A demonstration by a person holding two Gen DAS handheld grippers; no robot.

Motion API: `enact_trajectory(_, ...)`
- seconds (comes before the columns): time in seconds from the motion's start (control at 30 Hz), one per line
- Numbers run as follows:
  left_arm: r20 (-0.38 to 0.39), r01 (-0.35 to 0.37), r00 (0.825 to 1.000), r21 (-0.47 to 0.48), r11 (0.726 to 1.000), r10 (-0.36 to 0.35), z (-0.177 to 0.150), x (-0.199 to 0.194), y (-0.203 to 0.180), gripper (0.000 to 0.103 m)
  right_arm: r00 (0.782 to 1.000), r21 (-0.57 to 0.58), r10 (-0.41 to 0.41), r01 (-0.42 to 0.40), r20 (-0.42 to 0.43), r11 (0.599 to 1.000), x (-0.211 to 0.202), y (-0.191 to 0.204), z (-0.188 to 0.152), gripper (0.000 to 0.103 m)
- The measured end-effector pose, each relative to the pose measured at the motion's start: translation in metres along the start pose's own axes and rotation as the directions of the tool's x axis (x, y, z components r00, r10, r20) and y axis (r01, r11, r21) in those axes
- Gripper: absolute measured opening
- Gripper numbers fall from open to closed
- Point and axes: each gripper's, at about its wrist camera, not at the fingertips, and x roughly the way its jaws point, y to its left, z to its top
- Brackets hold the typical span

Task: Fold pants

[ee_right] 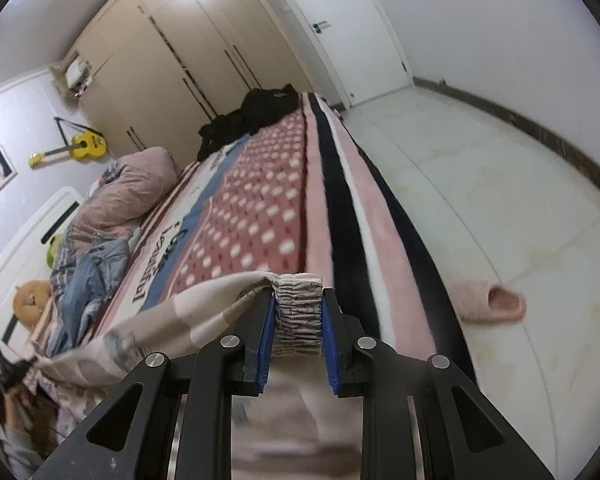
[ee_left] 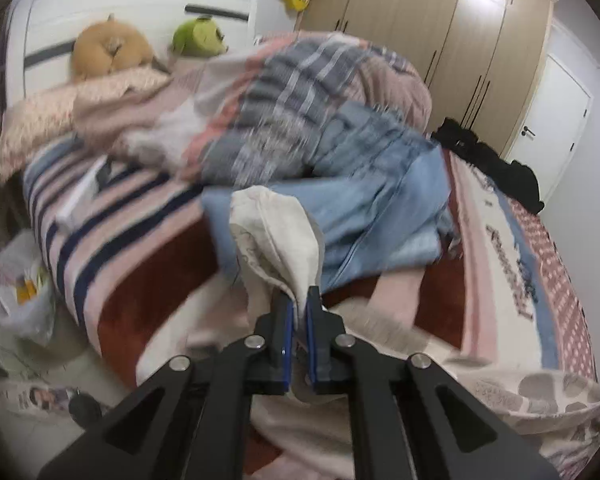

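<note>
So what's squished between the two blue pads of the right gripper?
In the right wrist view, the right gripper is shut on the gathered, ribbed elastic waistband of the cream patterned pants. Nothing else sits between the pads.

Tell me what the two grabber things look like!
Both match. The left gripper and the right gripper are black, with flat bright blue pads lining each finger. Angled black arms with triangle-shaped cutouts spread back from the fingers, joined by round silver bolts. No cables or sleeves show.

Dark lettering runs along the pale band of the bed blanket (ee_right: 156,276), but it is blurred and skewed, so no word can be read anywhere.
</note>
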Motion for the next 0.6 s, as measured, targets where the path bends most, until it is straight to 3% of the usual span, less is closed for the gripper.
enact_trajectory(0.17, -0.066, -0.022, 0.998, -0.026, 0.999, 0.02, -0.032, 0.019, 0.017, 0.004, 0.999, 0.048, -0.006, 0.008, -0.039, 0.999, 0.002, -0.018, -0.035, 0.017)
enact_trajectory(0.4, -0.083, -0.053, 0.995, -0.009, 0.999, 0.052, -0.046, 0.015, 0.025, 0.01, 0.999, 0.029, -0.028, 0.029, -0.031, 0.999, -0.017, -0.023, -0.045, 0.018)
enact_trajectory(0.47, -0.076, -0.087, 0.993, 0.022, 0.996, 0.088, -0.043, 0.009, 0.021, 0.025, 0.997, -0.012, -0.066, 0.066, -0.042, 0.998, -0.023, -0.016, -0.046, 0.025)
enact_trajectory(0.53, -0.034, -0.104, 0.994, 0.024, 0.994, 0.105, -0.04, -0.003, 0.022, 0.047, 0.996, -0.037, -0.092, 0.091, -0.023, 0.995, -0.035, -0.011, -0.045, 0.026)
enact_trajectory(0.6, 0.023, -0.096, 0.995, 0.023, 0.995, 0.095, -0.033, -0.021, 0.019, 0.052, 0.993, -0.06, -0.115, 0.115, 0.005, 0.992, -0.05, -0.003, -0.041, 0.032)
